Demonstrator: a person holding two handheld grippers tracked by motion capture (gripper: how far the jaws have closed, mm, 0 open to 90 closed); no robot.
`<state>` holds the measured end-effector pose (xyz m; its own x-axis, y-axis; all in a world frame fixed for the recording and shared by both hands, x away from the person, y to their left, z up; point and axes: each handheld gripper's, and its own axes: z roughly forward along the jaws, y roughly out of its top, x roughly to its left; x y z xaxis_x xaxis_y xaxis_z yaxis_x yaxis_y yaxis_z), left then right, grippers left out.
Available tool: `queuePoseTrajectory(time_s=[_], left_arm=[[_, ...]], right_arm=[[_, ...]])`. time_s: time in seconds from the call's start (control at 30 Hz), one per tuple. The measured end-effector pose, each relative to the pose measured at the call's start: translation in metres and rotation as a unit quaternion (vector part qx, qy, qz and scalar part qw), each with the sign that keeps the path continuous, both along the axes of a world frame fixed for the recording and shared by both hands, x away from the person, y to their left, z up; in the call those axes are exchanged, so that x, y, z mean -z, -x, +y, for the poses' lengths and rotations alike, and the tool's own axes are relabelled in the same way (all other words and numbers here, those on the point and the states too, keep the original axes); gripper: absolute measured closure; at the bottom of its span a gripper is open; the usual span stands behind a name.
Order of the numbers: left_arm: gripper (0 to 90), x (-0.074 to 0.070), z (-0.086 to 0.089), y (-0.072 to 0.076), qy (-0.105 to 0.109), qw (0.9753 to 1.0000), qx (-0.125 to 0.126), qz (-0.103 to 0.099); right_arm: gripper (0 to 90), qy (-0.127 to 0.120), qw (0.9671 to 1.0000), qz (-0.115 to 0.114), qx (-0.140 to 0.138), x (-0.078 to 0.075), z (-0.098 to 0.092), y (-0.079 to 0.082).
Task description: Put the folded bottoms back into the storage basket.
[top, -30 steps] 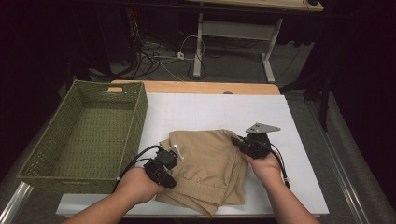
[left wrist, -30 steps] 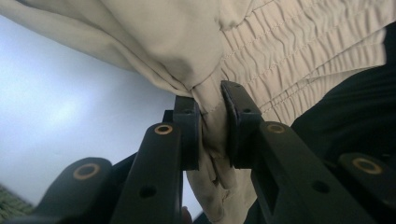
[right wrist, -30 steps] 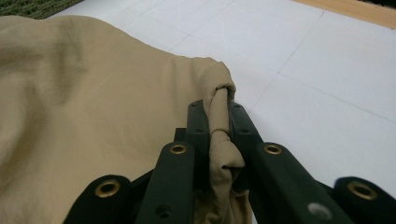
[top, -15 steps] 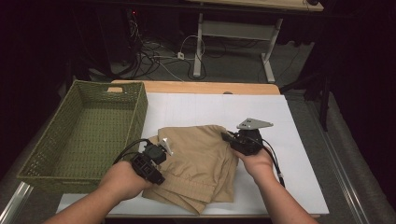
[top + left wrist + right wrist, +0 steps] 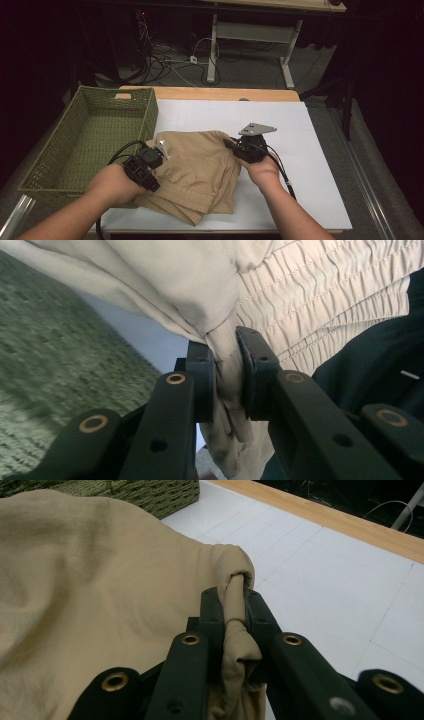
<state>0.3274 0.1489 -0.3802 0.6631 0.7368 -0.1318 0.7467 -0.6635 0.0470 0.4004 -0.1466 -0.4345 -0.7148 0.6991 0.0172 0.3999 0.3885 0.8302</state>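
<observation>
Folded tan garment (image 5: pixel 197 172) now nearer basket (image 5: pixel 85 145); elastic waistband (image 5: pixel 320 305) in left gripper view.

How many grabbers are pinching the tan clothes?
2. The left gripper pinches the tan clothes at their edge beside the green basket; the right gripper pinches a fold on their far side.

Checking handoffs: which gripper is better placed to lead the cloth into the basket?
Left, probably. The left gripper grips the cloth right beside the basket; the right gripper grips its far side.
</observation>
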Motion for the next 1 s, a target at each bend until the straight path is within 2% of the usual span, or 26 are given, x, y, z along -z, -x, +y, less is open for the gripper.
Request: queuePoseTrajectory(time_s=[0.07, 0.17, 0.37, 0.53, 0.6, 0.8, 0.93, 1.0], left_arm=[[76.1, 0.0, 0.001, -0.003, -0.001, 1.0, -0.005, 0.005], [76.2, 0.001, 0.003, -0.005, 0.001, 1.0, -0.004, 0.002], [76.2, 0.0, 0.003, -0.007, 0.002, 1.0, 0.002, 0.008], [76.1, -0.011, 0.002, -0.011, 0.005, 1.0, 0.004, 0.005], [76.2, -0.016, 0.003, -0.012, 0.014, 0.9999, 0.004, 0.005], [76.3, -0.028, 0.003, -0.014, 0.0, 1.0, 0.008, 0.003], [76.2, -0.035, 0.003, -0.018, 0.011, 0.9997, 0.013, 0.017], [76.2, -0.037, 0.0, -0.018, 0.003, 0.9996, 0.019, 0.02]], right_arm=[[83.3, 0.0, 1.0, 0.002, 0.002, 0.0, 0.001, -0.001], [83.3, 0.0, 1.0, 0.003, 0.007, 0.003, 0.002, -0.004], [83.3, 0.001, 0.9999, 0.008, 0.012, 0.006, 0.004, -0.005], [83.3, -0.002, 0.9997, 0.01, 0.024, -0.001, 0.0, -0.005], [83.4, -0.004, 0.9995, 0.009, 0.03, -0.005, -0.001, -0.004], [83.3, -0.007, 0.9996, -0.002, 0.028, -0.016, 0.0, -0.002], [83.3, -0.006, 0.9997, -0.008, 0.022, -0.023, 0.002, 0.0], [83.3, -0.006, 0.9997, -0.009, 0.02, -0.025, 0.002, 0.0]])
